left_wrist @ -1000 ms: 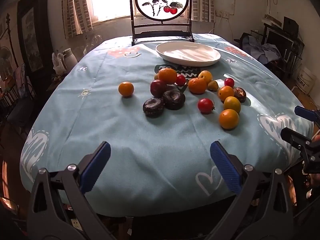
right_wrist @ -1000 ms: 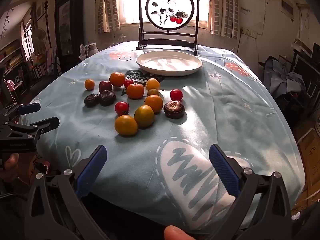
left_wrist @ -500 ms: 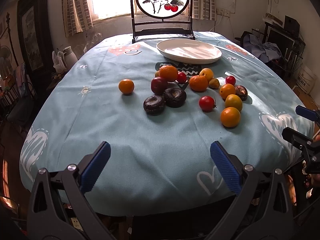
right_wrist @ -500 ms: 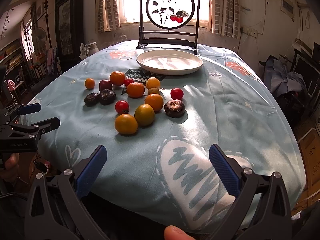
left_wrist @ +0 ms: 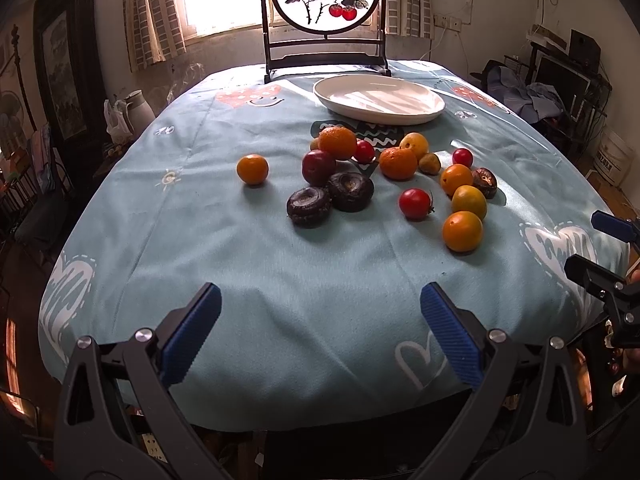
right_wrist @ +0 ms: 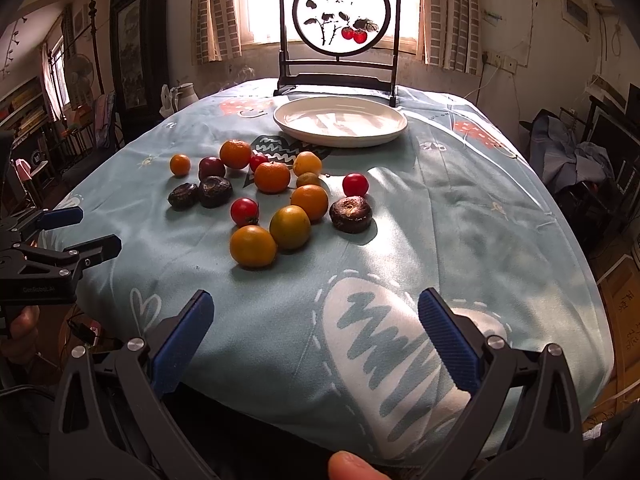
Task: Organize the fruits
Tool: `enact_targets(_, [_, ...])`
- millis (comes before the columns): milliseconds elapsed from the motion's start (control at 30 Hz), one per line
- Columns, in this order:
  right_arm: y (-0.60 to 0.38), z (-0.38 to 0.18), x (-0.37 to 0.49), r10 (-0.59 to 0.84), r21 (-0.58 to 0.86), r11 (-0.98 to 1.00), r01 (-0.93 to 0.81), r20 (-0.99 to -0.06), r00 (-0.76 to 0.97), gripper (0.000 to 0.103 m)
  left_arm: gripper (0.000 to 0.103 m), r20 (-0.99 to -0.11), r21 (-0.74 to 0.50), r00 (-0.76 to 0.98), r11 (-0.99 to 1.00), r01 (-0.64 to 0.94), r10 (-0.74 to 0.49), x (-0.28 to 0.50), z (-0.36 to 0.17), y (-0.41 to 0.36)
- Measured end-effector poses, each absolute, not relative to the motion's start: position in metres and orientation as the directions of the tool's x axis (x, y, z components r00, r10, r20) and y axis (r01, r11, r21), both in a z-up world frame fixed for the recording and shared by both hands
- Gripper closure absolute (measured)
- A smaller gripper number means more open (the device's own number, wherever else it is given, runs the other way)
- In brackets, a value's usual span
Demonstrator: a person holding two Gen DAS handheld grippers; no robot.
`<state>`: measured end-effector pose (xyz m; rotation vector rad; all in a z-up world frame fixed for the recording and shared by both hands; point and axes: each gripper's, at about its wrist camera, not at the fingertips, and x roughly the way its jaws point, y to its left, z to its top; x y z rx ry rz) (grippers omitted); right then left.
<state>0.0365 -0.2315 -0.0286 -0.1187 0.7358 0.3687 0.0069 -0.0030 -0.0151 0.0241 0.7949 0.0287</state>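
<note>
- Blue-padded fingers wide apart on the left gripper [left_wrist: 320, 330], which hangs over the near edge of the table [left_wrist: 280, 320] with nothing between the pads.
- Same story for the right gripper [right_wrist: 316, 330]: jaws spread, nothing held, poised above the white heart print on the pale blue tablecloth [right_wrist: 460, 220].
- Out in the middle of the cloth sits the loose scatter of fruit, none of it touched by either tool.
- A small orange [left_wrist: 252, 169] lies alone, apart on the left of the bunch.
- Two dark wrinkled fruits [left_wrist: 309, 206] sit touching each other, with a dark red plum [left_wrist: 318, 167] just behind them.
- A red cherry tomato [left_wrist: 415, 203] rests between the dark pair and a column of orange-yellow fruits, the nearest orange one [right_wrist: 252, 245] closest to the right gripper.
- A third dark fruit [right_wrist: 351, 213] sits at the right edge of the group.
- Beyond the fruit, the white plate [right_wrist: 384, 136] holds nothing, just in front of a round painted screen [right_wrist: 341, 16] in a dark frame.
</note>
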Motion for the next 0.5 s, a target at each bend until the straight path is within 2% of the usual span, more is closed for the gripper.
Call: enact_targets(500, [-0.2300, -0.0348, 0.0377, 0.293, 0.030, 0.926, -0.376, -0.683, 0.669, 0.001, 0.002, -0.722, 0.032, 0.691, 0.999, -0.015, 0.034, 0.0077, -0.0178, -0.0027])
